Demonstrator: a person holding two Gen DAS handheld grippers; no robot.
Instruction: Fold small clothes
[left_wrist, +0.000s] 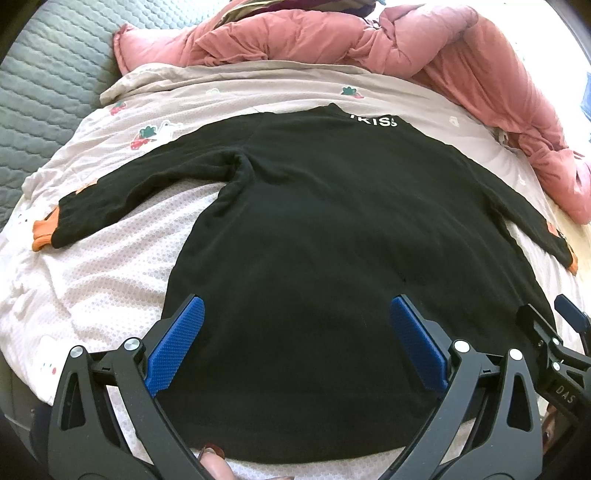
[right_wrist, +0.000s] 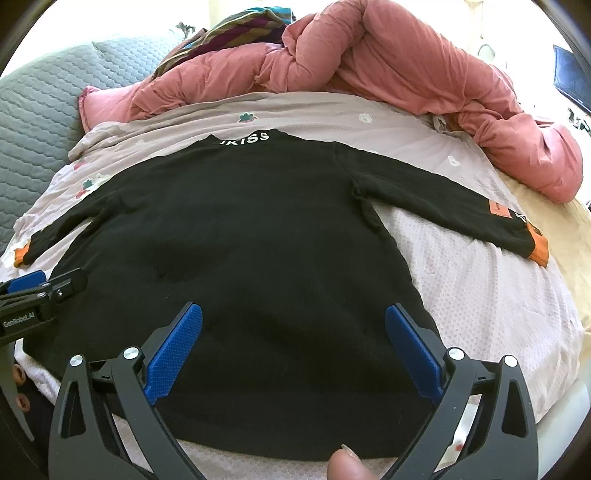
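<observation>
A small black sweater (left_wrist: 325, 240) (right_wrist: 229, 243) lies spread flat on the bed, collar with white letters at the far side, both sleeves stretched out, orange cuffs (left_wrist: 44, 234) (right_wrist: 538, 248) at their ends. My left gripper (left_wrist: 297, 314) hovers open over the hem's left half, blue pads wide apart and nothing between them. Over the hem's right half my right gripper (right_wrist: 293, 321) stands open in the same way. The right gripper's tip (left_wrist: 570, 317) shows at the left wrist view's right edge; the left gripper's tip (right_wrist: 33, 286) shows at the right wrist view's left edge.
A pale printed sheet (left_wrist: 103, 266) (right_wrist: 480, 295) covers the bed under the sweater. A rumpled pink quilt (left_wrist: 332, 37) (right_wrist: 406, 66) is piled along the far and right sides. A grey quilted cover (left_wrist: 48, 92) lies at the left. A fingertip (right_wrist: 343, 469) shows at the bottom.
</observation>
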